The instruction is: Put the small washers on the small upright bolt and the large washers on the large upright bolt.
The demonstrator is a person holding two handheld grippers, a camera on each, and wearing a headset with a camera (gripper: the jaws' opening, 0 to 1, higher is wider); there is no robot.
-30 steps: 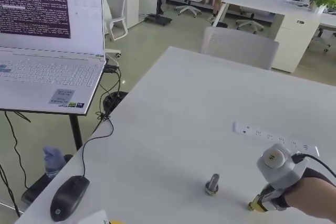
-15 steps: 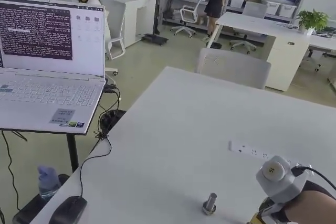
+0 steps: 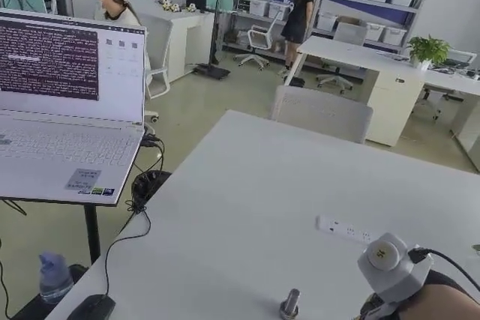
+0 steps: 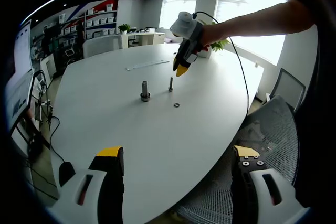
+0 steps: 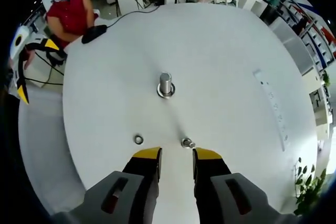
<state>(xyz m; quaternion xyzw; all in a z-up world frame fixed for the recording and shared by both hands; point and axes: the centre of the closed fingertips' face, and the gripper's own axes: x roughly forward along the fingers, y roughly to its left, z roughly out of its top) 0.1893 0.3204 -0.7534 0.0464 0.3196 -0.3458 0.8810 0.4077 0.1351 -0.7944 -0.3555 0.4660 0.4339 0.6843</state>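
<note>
The right gripper (image 5: 176, 155) fingers are held narrowly apart, empty, just below the small bolt (image 5: 187, 142). A washer (image 5: 138, 139) lies to its left on the desk (image 5: 226, 51), with the large bolt (image 5: 166, 85) at frame centre. The left gripper (image 4: 177, 153) fingers are spread wide, empty. The laptop (image 3: 67, 110) screen text is too small to be read.

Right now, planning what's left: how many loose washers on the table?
1: the washer lies on the table, left of the small bolt in the right gripper view. Others may sit, unseen, on it or the large bolt.
</note>
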